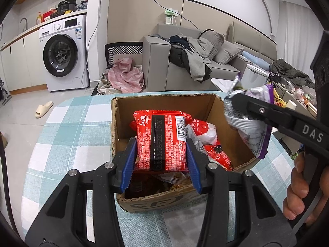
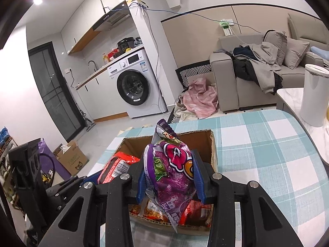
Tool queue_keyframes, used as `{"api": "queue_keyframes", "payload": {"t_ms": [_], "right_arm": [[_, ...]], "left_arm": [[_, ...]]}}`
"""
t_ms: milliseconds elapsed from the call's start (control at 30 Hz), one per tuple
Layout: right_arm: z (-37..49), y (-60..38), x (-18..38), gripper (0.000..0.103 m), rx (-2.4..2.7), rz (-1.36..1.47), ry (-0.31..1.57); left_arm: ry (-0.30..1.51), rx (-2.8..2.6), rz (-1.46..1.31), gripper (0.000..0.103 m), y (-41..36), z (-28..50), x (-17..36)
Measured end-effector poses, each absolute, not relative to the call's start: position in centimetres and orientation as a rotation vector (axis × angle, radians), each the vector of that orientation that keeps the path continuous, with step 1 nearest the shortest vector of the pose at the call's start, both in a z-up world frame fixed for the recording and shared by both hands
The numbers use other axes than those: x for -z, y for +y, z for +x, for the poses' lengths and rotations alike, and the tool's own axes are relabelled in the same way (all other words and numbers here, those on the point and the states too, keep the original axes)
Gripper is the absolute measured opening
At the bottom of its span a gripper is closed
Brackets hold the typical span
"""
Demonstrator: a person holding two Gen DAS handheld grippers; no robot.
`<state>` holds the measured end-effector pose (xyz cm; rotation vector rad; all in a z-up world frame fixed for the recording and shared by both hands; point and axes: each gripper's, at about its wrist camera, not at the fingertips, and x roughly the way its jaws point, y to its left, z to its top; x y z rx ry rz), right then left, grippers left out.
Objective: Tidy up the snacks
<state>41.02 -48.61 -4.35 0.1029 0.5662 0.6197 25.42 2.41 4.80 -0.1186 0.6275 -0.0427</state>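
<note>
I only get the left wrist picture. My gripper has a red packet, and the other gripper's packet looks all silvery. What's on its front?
Observer: The right wrist view shows the front of that purple foil snack packet: pink and orange cartoon print.
Operator: Is it squeezed tight?
Observer: Yes, the right gripper has both blue pads pressed on its sides.
Operator: What's under it?
Observer: The open brown cardboard box, with more red packets under the bag's lower tip.

The left gripper (image 1: 161,160) tilts downward, its fingers (image 1: 129,164) clamped. The right gripper (image 2: 170,177), also clamped, tilts downward beside it, a hand (image 1: 302,193) on its handle.
</note>
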Motion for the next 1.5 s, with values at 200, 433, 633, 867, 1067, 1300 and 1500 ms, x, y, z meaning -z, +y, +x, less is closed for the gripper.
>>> {"api": "queue_keyframes", "payload": {"t_ms": [200, 433, 633, 867, 1067, 1300, 1500], "right_arm": [[41.8, -47.9, 4.9, 0.038, -0.613, 0.098, 0.577], [40.7, -47.7, 4.6, 0.057, -0.612, 0.04, 0.551], [39.4, -48.5, 4.5, 0.095, -0.627, -0.012, 0.546], [37.5, -50.0, 4.5, 0.102, -0.645, -0.007, 0.521], [35.5, -51.1, 4.9, 0.102, -0.663, -0.022, 0.483], [33.3, -52.1, 5.8, 0.103, -0.679, -0.035, 0.45], [31.5, -53.1, 7.3, 0.103, -0.679, -0.06, 0.416]], "left_arm": [[0.623, 0.044, -0.101, 0.043, 2.0, 25.7, -4.5], [0.617, 0.04, -0.078, 0.058, 1.8, 25.1, -5.1], [0.56, 0.046, -0.098, 0.087, 2.5, 22.9, -6.4], [0.501, 0.058, -0.114, 0.102, 3.5, 19.5, -7.5], [0.479, 0.055, -0.136, 0.102, 4.1, 16.7, -7.9], [0.468, 0.038, -0.129, 0.102, 4.2, 14.4, -7.4], [0.457, 0.03, -0.116, 0.102, 3.8, 12.6, -6.2]]}}
